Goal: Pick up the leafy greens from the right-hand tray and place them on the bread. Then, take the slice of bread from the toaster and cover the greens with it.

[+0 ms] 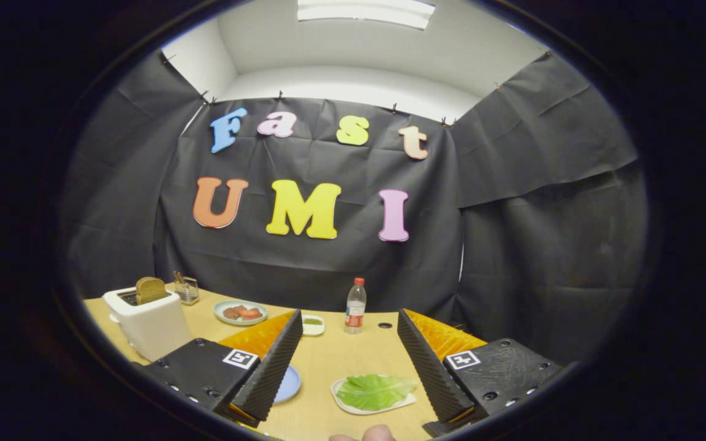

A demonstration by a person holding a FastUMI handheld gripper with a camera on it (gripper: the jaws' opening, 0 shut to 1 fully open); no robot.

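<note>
The two black ribbed fingers (350, 361) of the hand-held tool were seen spread wide apart, released, with nothing gripped between them. Orange panels and black mounts with square markers were seen behind each finger.

The flat green lettuce leaf (374, 391) was found lying on a small white leaf-shaped tray (348, 405) on the pale wooden surface (341, 358), between the fingers and nearer the right one, at about 5 o'clock from the midpoint of the gap. The leaf's right end lay just beside the right finger's inner face; whether they touched could not be told.

A round light-blue plate (288, 384) was partly hidden behind the left finger, at about 8 o'clock from the gap's midpoint. No bread could be made out on its visible part.

The white boxy toaster (148, 321) stood well to the left, at about 10 o'clock, beyond the left finger. A brown slice of bread (151, 289) was seen standing upright in its slot, its top well above the toaster.

Beyond the fingers, a pale round dish with reddish-brown pieces (241, 312) was noted at 11 o'clock, a small white dish with something green (312, 323) just beside the left fingertip, and a clear plastic bottle with a red cap (355, 306) upright at 12 o'clock. A small wire holder (186, 289) stood behind the toaster.

A fingertip of a person's hand (368, 435) was seen near the tray, at 6 o'clock.
</note>
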